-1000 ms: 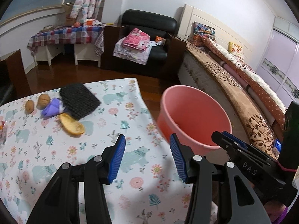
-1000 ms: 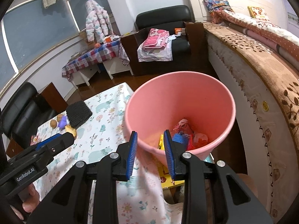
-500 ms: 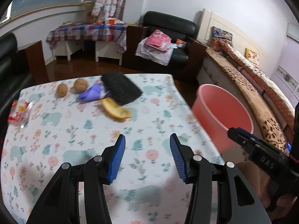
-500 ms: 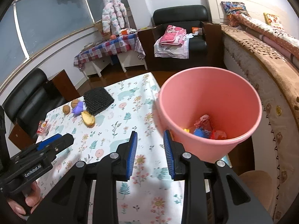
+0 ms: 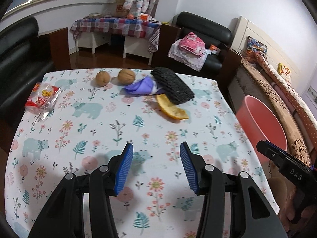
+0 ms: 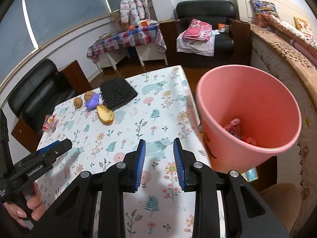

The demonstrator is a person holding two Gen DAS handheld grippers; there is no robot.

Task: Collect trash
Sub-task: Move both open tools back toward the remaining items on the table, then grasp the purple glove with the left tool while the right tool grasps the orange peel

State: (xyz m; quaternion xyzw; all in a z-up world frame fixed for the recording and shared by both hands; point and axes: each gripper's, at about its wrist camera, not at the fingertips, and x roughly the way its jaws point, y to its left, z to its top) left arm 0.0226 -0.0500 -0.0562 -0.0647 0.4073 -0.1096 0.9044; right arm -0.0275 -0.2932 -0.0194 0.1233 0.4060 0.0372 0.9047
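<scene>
Left wrist view showed the left gripper (image 5: 156, 165) released and empty over the desk's (image 5: 99, 138) near edge, the orange peel (image 5: 171, 109) lying ahead toward the far edge, long axis slanting far-left to near-right. Right gripper (image 6: 159, 163) hung equally slack, farther from the peel, with the pink bin (image 6: 247, 117) just off the desk's right edge.

Place: a lived-in home, a bedroom that doubles as a sitting room.
Bed: a long bed (image 6: 293, 45) with a brown patterned cover and bright pillows (image 6: 263, 6) runs along the wall at 2 o'clock.
Seating: a black armchair (image 5: 204, 31) at 1 o'clock carries folded pink laundry (image 5: 191, 43); a second black chair (image 6: 33, 91) stands at 9 o'clock.
Side table: a checked cloth (image 5: 118, 24) covers it at 12 o'clock, and a child's padded jacket (image 6: 133, 2) hangs above.
Worktop: a floral bear-print cloth (image 5: 99, 130) covers it.
Floor: dark polished wood (image 5: 107, 59).
</scene>
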